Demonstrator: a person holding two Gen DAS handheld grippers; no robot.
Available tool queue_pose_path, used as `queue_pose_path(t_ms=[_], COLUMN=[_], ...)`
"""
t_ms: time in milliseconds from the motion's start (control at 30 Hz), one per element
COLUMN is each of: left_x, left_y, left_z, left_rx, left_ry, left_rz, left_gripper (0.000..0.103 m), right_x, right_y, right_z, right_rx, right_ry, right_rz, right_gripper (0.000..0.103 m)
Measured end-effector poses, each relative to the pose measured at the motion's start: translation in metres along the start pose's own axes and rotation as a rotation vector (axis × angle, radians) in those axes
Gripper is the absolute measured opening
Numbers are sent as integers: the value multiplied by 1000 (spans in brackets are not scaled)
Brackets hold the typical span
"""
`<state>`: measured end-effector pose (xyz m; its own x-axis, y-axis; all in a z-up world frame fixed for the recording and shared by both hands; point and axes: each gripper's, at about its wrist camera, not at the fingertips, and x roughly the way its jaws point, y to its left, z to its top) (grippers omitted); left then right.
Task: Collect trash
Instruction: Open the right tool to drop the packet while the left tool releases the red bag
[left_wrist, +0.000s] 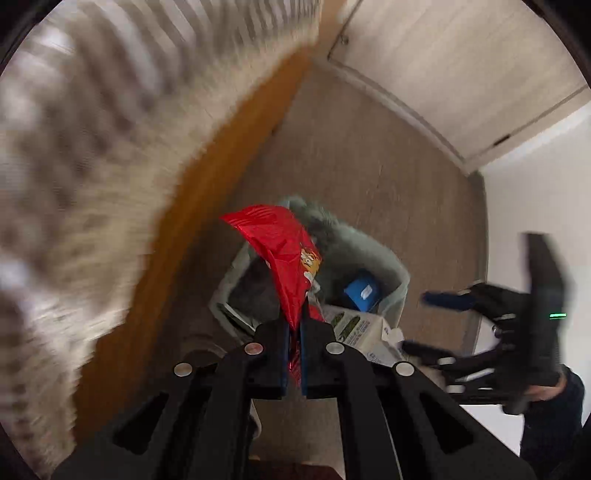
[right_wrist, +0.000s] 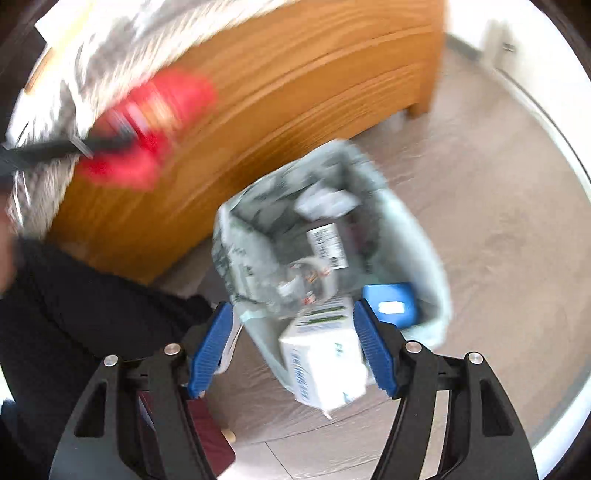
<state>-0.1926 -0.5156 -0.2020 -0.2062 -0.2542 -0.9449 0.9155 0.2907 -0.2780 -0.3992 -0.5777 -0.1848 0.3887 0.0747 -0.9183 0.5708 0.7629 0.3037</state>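
- The left hand-held gripper (left_wrist: 294, 332), clenched on the red wrapper (left_wrist: 284, 254), hangs above the trash bin (left_wrist: 400, 291), the wrapper's long axis pointing forward.
- The right hand-held gripper (right_wrist: 291, 347) is released, a white carton (right_wrist: 325, 365) loose between its jaws, nearer the bin.

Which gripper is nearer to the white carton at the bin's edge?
Right. The right gripper is open directly over the white carton, fingers on either side of it. The left gripper, shut on a red wrapper, is off to the side.

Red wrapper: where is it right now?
Left wrist view: the red wrapper is clamped in the left hand-held gripper, above the trash bag, beside the wooden bed frame.
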Motion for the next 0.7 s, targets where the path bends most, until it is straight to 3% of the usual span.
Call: queue_pose_path(t_ms=[33, 133, 233, 267, 300, 333, 467, 700], left_x=[16, 54, 64, 67, 70, 72, 66, 60], left_y=[-1, -3, -6, -5, -2, 0, 4, 14], left_z=[3, 5, 4, -1, -2, -6, -4, -4], left_rx=[6, -11, 21, 17, 3, -8, -14, -33], left_ry=[32, 144, 113, 115, 132, 149, 127, 118], left_rz=[18, -21, 12, 24, 46, 61, 41, 83], left_gripper=[2, 4, 7, 15, 39, 55, 55, 55], right_x=[-8, -25, -26, -25, -26, -25, -17, -9], right_y=[-5, -10, -11, -11, -13, -12, -10, 2], right_z=[-2, -7, -6, -5, -4, -4, -6, -4], right_rx=[20, 51, 67, 70, 69, 67, 67, 44], right_ry=[-18, -48, -52, -50, -47, -44, -36, -23], right_rz=[0, -9, -12, -9, -11, -14, -13, -26], right_gripper=[65, 65, 65, 65, 65, 65, 65, 65])
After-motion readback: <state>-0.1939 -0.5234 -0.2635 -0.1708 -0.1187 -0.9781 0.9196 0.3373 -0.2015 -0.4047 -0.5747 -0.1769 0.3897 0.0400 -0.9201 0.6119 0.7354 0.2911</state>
